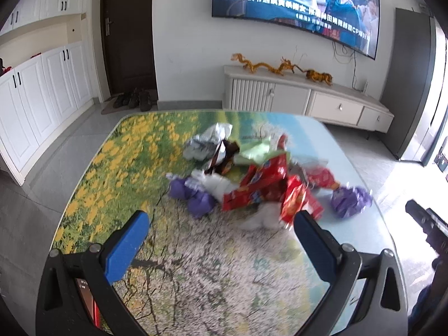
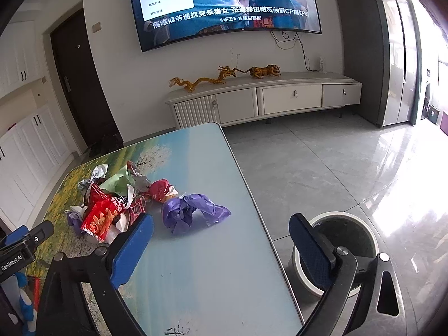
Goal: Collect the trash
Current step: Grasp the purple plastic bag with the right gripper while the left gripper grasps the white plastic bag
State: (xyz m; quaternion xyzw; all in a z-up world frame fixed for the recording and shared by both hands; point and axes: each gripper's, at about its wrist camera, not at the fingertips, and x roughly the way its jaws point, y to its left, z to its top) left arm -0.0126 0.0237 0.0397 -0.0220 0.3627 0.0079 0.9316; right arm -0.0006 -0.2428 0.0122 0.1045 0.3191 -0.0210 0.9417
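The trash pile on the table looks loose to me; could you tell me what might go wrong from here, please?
The pile is tangled, so the open left gripper may drag several wrappers at once. The purple wad lies near the table edge and could get knocked off. The bin sits on the floor beside the table, so drops may miss.

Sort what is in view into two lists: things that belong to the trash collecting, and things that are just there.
Belongs to the job:
- pile of crumpled red, silver and green snack wrappers
- crumpled purple plastic bag
- round white-rimmed bin on the floor beside the table
- open left gripper
- open right gripper

Just there:
- wall television
- golden dragon figurines
- white low cabinet
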